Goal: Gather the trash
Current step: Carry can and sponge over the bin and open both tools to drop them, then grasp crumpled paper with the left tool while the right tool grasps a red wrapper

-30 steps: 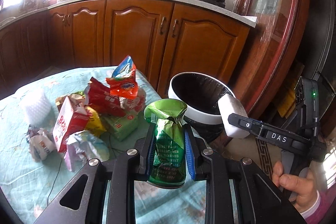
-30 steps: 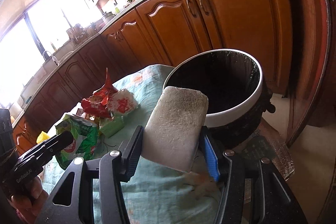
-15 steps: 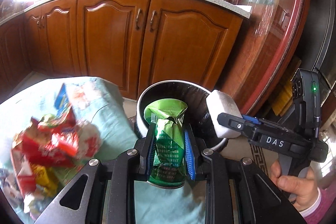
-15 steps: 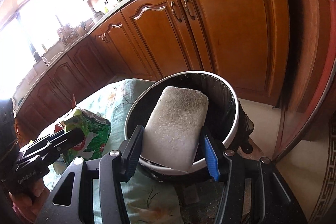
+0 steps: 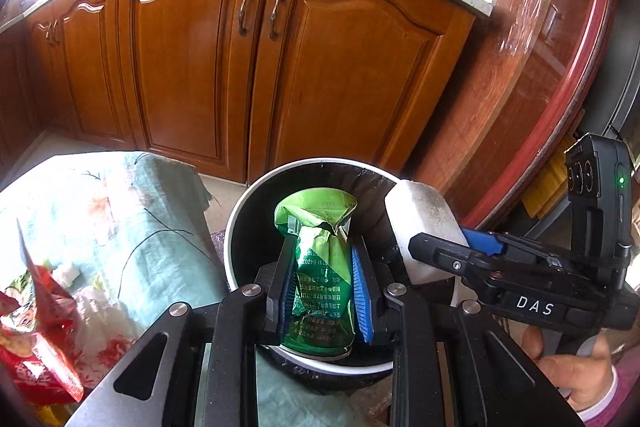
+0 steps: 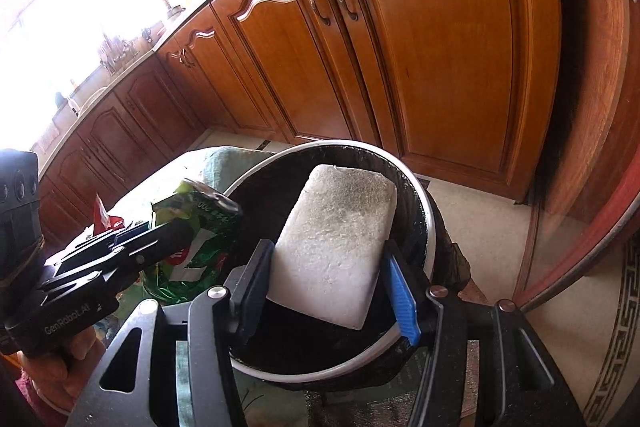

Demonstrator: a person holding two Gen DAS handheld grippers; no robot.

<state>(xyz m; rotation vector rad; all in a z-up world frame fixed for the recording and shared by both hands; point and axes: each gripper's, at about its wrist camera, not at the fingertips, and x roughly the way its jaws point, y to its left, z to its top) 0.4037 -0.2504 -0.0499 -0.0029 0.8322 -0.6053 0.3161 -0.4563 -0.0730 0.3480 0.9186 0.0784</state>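
Your left gripper is clamped on the crumpled green snack bag, held upright over the black-lined trash bin. Your right gripper squeezes a white foam block over the same bin, toward its 3 o'clock rim in the left view. Both pieces look light. The bag is thin, crinkly foil that probably slips, so pinching its bunched middle suits it. The foam is soft and crumbly; hold its flat sides gently. Only the left view shows the remaining wrappers on the cloth-covered table at 9 o'clock. Only the right view shows the foam's dirty, speckled top.
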